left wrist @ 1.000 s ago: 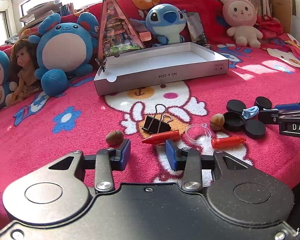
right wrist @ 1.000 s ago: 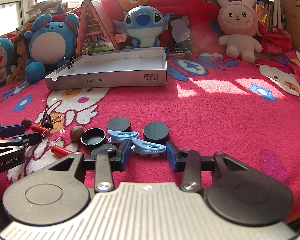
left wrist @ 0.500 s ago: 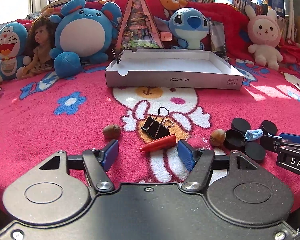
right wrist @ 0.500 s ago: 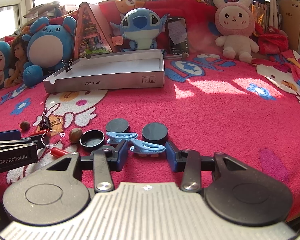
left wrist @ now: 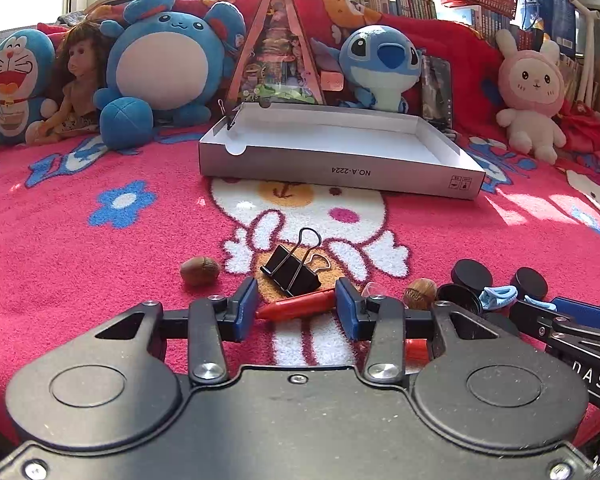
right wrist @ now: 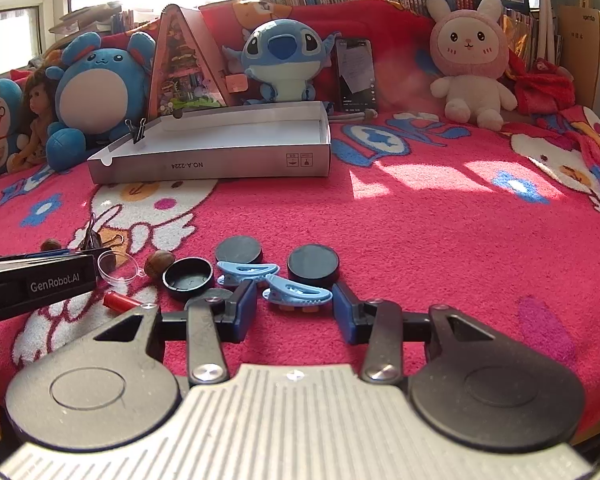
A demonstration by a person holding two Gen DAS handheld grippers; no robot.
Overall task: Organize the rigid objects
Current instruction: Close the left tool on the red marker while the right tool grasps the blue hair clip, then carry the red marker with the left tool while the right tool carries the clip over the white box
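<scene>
Plush toys line the back: blue Stitch, pink rabbit, Doraemon, beside a doll

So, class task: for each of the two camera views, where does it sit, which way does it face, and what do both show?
Left wrist: sits behind the left claw, facing the white box; open fingers flank a red crayon; right claw enters at the edge.
Right wrist: sits behind the right claw, open around a blue hair clip.
Shared: box, Stitch plush.
</scene>
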